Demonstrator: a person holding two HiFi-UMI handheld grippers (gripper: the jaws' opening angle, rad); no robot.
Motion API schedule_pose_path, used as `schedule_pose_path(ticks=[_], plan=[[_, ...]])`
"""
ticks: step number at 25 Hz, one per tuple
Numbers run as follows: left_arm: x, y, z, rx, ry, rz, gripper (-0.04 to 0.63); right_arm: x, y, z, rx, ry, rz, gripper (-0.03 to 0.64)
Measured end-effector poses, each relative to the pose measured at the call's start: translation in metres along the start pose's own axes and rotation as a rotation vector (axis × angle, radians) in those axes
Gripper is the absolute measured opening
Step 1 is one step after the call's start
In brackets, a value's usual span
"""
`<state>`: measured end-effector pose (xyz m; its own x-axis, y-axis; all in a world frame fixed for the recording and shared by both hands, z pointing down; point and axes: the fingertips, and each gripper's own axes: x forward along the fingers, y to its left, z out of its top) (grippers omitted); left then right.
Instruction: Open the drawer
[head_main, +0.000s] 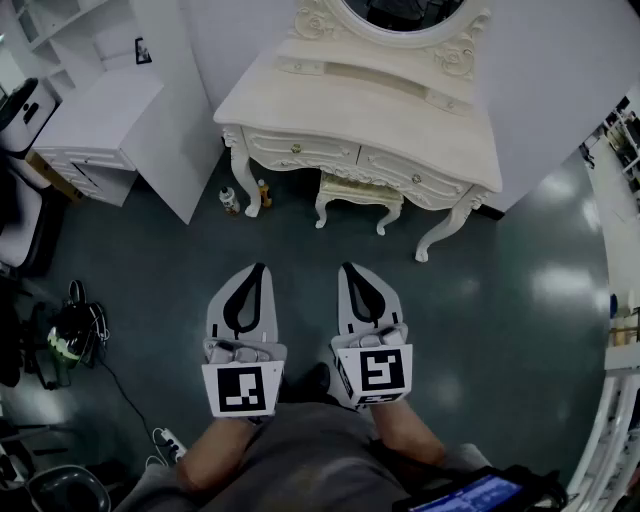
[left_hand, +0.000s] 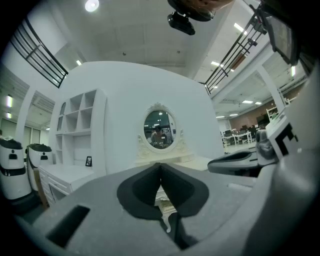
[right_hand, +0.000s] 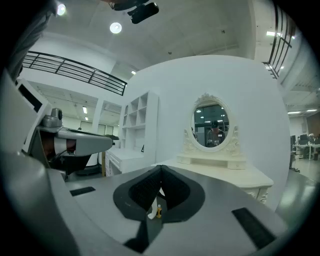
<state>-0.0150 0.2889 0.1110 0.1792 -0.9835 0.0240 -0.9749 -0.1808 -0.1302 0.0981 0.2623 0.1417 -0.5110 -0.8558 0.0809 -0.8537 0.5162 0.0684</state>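
**Both grippers closed, drawer not yet reached**

Head view: left gripper (head_main: 259, 268) and right gripper (head_main: 347, 268) sit side by side, well apart from the cream dressing table (head_main: 350, 100). Two drawers sit under its top, each with a small knob (head_main: 295, 149).

Left gripper view: jaws together, nothing between them.

Right gripper view: same.

Likely light, rigid wood. The knob looks small and slick, so pinch it squarely and pull straight.

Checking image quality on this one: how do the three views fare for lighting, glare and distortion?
Head view: dim, the floor dark with pale glare patches at right; the dressing table stays sharp. Left gripper view: heavy fisheye bend, black corners, a ceiling lamp blown out, the left tool filling the lower half. Right gripper view: same bend, the railing curves; the mirror is clear.
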Motion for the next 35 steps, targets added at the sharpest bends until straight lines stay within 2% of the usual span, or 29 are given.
schedule_pose_path(ticks=[8, 14, 19, 30, 35], plan=[[0.003, -0.003, 0.003, 0.007, 0.000, 0.017, 0.015, 0.001, -0.008, -0.001, 0.010, -0.013, 0.012, 0.012], [0.005, 0.003, -0.007, -0.004, 0.030, 0.033, 0.015, 0.009, -0.011, -0.002, 0.027, -0.042, -0.001, 0.015], [0.023, 0.014, -0.018, -0.028, 0.041, 0.033, 0.015, 0.029, -0.016, -0.012, 0.034, -0.014, -0.004, 0.015], [0.108, 0.068, -0.071, -0.048, 0.130, -0.008, 0.015, 0.132, -0.018, -0.055, 0.068, 0.082, -0.010, 0.015], [0.161, 0.095, -0.081, -0.049, 0.139, -0.049, 0.015, 0.187, -0.029, -0.056, 0.068, 0.101, -0.040, 0.015]])
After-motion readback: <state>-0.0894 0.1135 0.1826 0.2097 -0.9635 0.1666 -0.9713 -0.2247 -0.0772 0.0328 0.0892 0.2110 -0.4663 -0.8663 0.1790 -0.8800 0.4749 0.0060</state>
